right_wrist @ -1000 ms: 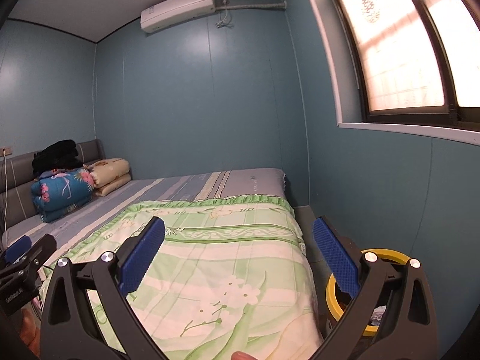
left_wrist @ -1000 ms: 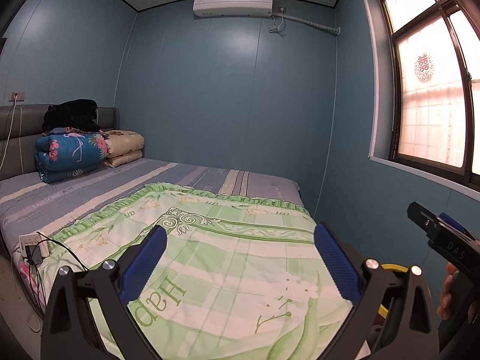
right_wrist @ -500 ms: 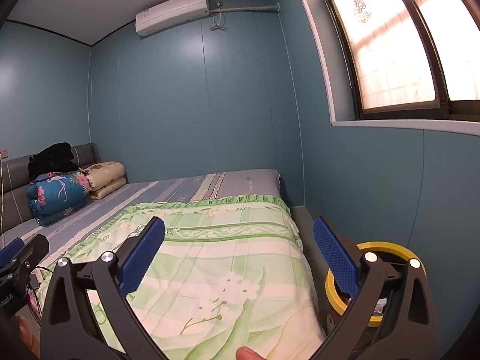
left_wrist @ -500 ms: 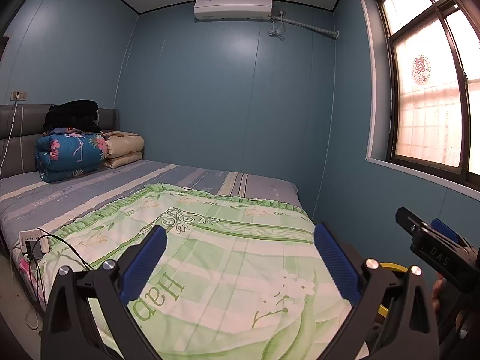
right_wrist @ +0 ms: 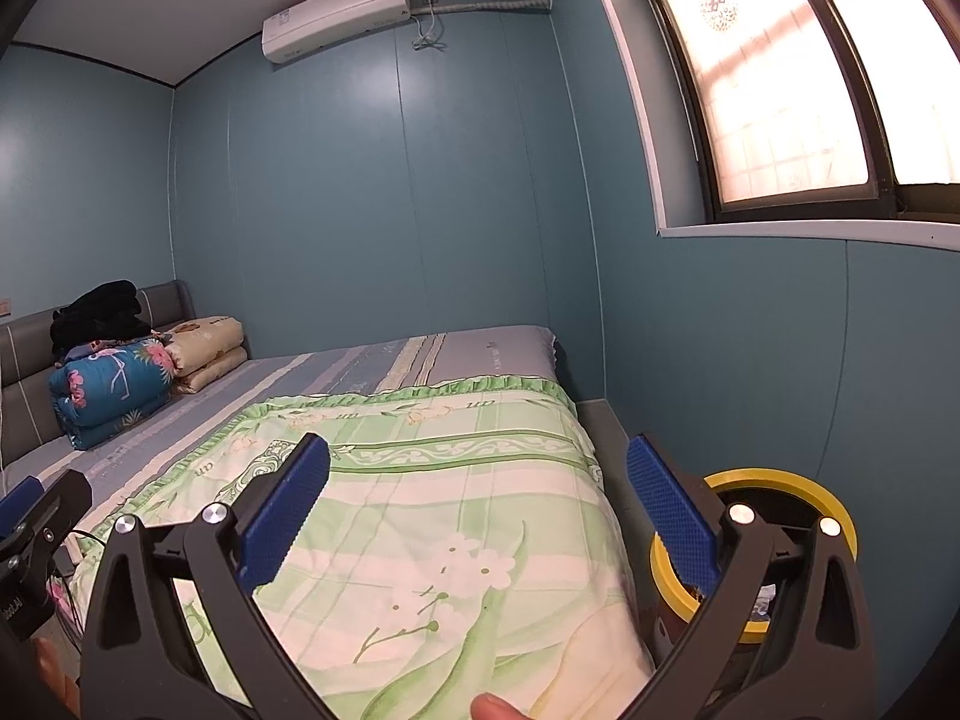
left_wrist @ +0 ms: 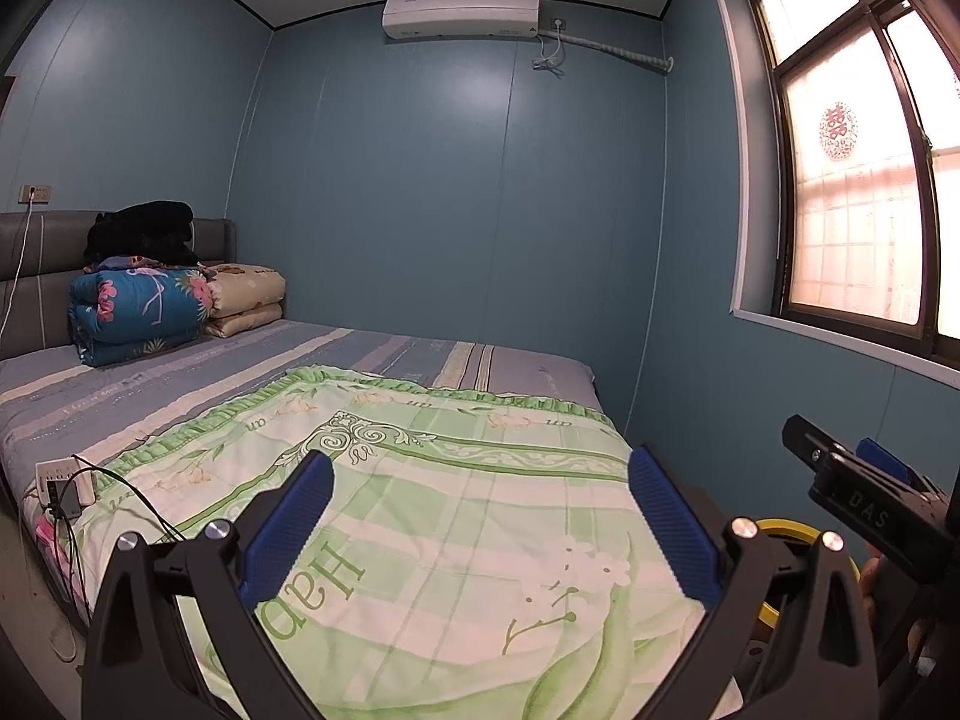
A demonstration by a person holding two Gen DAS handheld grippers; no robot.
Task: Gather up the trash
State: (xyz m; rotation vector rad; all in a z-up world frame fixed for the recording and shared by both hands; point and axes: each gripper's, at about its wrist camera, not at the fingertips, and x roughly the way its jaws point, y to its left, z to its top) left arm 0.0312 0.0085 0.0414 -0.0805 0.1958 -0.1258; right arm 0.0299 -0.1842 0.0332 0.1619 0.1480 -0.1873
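I hold both grippers, left gripper [left_wrist: 477,531] and right gripper [right_wrist: 477,525], spread wide and empty above the bed [left_wrist: 432,516], scouting; the yellow-rimmed bin [right_wrist: 780,483] waits beside it.

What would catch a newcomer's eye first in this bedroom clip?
The bed fills the middle, with a green flowered blanket spread over its near half. Both grippers, left and right, hang open and empty above it. A yellow-rimmed bin stands low on the right, between the bed and the blue wall under the window.
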